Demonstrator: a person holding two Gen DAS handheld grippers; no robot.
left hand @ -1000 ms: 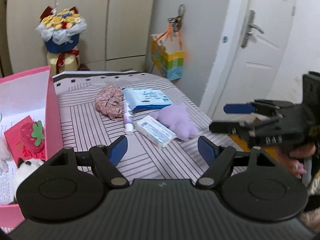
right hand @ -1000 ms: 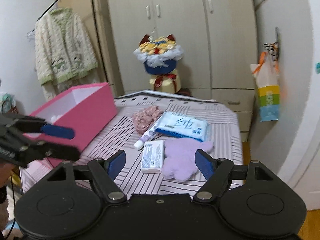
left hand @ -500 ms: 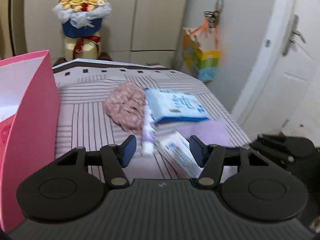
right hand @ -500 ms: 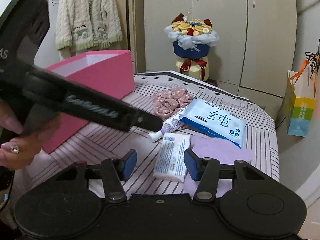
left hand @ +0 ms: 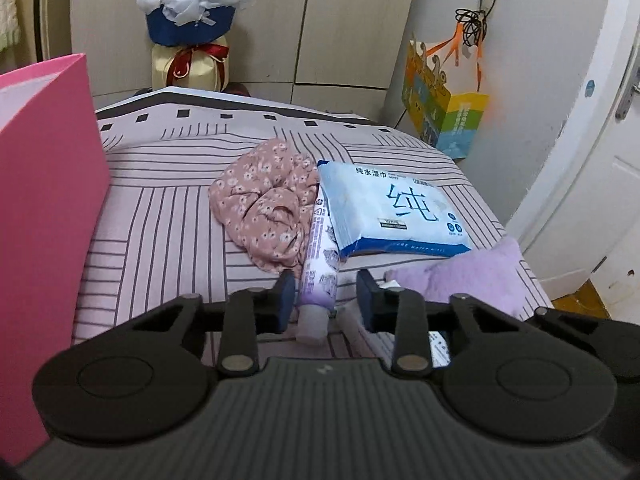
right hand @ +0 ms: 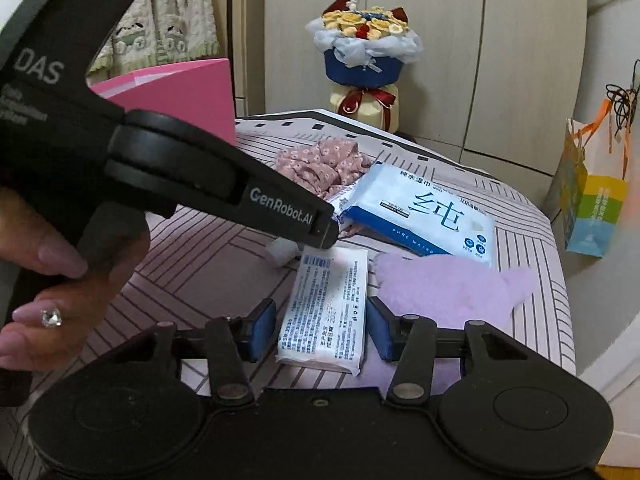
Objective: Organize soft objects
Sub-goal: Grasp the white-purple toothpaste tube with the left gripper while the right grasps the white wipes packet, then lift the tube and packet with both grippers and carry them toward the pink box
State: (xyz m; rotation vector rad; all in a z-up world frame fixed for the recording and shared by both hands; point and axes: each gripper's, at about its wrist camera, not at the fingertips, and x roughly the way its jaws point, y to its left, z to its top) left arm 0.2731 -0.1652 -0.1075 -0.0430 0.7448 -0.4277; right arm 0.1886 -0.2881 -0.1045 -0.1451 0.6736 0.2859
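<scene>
- The left tool (left hand: 324, 300) points down at the striped pink-and-grey surface (left hand: 160, 220), its blue pads either side of the capped end of a slim lilac printed tube (left hand: 318, 264).
- Its jaws have just been closing. The left pad sits right against the tube, while a gap shows on the right side, so the tube lies between the pads without being clamped.
- The tube runs away from the tool, lying between a crumpled pink floral fabric scrunchie (left hand: 268, 208) on its left and a blue-and-white pack of wet wipes (left hand: 392, 208) on its right, touching both.
- A fluffy lilac plush piece (left hand: 472, 276) lies to the right of the left tool, in front of the wipes pack.
- The right tool (right hand: 320, 328) straddles the near end of a small white tissue packet with blue print (right hand: 328, 308). Its jaws have narrowed within the last moments; slim gaps remain on both sides, so the pads stand apart and do not press the packet.
- In the right wrist view the packet lies flat, just left of the plush piece (right hand: 444, 288) and in front of the wipes pack (right hand: 420, 212).
- The left tool's black body crosses that view from the left, held by a hand (right hand: 52, 300) with a jewelled nail.
- A tall pink cardboard box (left hand: 44, 220) stands at the left edge of the surface.
</scene>
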